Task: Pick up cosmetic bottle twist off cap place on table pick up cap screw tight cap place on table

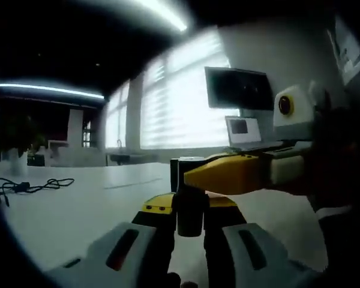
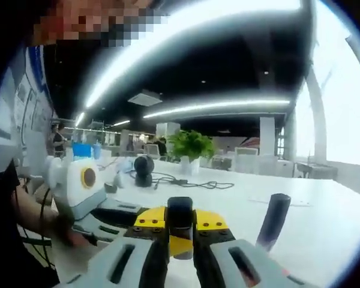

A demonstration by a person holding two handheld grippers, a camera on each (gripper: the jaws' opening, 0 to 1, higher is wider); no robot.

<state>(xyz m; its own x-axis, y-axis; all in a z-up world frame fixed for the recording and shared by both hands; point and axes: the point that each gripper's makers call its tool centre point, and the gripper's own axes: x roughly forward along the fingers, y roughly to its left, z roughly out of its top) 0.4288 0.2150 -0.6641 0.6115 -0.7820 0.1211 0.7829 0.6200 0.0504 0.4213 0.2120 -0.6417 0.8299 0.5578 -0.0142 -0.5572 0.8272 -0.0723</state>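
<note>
In the left gripper view, the left gripper [image 1: 190,223] rises from the bottom edge with its yellow-tipped jaws clenched on a dark bottle [image 1: 190,211], which stands upright between them above a pale white bench [image 1: 78,210]. The right gripper [image 1: 195,175] reaches in from the right, its yellow jaw lying across the top of the bottle beside a dark block that may be the cap; how that part is held cannot be told from here. A loose black cable [image 1: 33,186] lies on the bench at the left. Beyond the bench, a wall of bright windows with blinds [image 1: 180,102] runs across the room, a dark monitor [image 1: 239,89] is mounted high at the right, and an open laptop [image 1: 245,132] sits below it. Long strip lights [image 1: 48,90] cross a dark ceiling.

In the right gripper view, the right gripper [image 2: 180,231] holds a small dark cap [image 2: 180,223] pinched between its yellow jaw tips, above the same white bench [image 2: 324,222]. The dark bottle [image 2: 273,221] stands tilted at the right, apart from the cap. The left gripper's body lies at the left, with a person's hand [image 2: 63,231] around its handle. Farther back on the bench sit a round dark object [image 2: 144,168], a trailing black cable [image 2: 195,182] and a leafy green plant [image 2: 191,146]. Curved light strips [image 2: 216,108] run along the dark ceiling, and daylight floods the windows at the right.
</note>
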